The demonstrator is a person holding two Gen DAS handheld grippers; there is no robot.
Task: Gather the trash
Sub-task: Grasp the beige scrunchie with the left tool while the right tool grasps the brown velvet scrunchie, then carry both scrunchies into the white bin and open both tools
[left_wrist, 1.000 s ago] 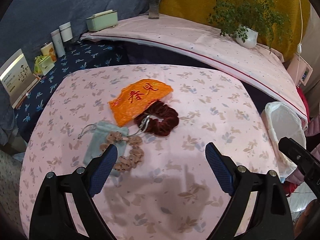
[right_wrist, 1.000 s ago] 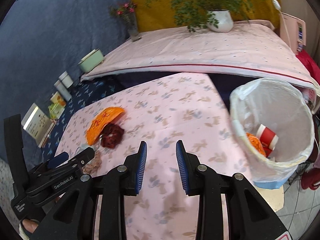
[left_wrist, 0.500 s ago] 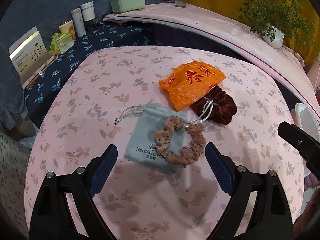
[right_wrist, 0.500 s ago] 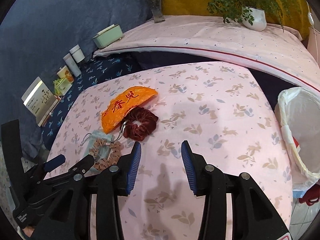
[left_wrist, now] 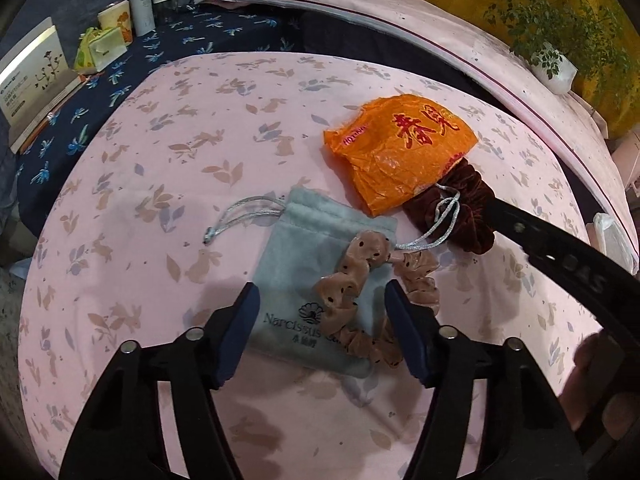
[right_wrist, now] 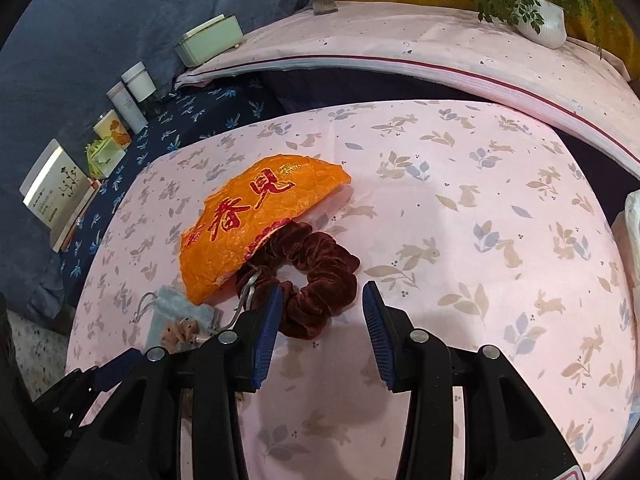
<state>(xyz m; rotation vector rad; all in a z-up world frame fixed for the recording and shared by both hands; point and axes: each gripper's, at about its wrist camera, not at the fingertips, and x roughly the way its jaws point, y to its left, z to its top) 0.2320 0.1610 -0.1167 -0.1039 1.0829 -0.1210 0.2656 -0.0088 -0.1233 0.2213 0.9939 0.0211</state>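
Observation:
An orange plastic wrapper with red characters lies on the pink tablecloth, its edge over a dark red velvet scrunchie. It also shows in the right wrist view, with the scrunchie below it. My left gripper is open and empty, low over a grey drawstring pouch and a beige dotted scrunchie. My right gripper is open and empty, just in front of the dark red scrunchie.
A white-lined trash bin stands off the table's right edge. Books, jars and a green box sit on a dark blue cloth at the left. A potted plant stands on the raised shelf behind.
Both grippers have moved down and closer to the items. The left gripper's fingers have narrowed over the pouch. The right gripper has swung left from the bin and opened wider.

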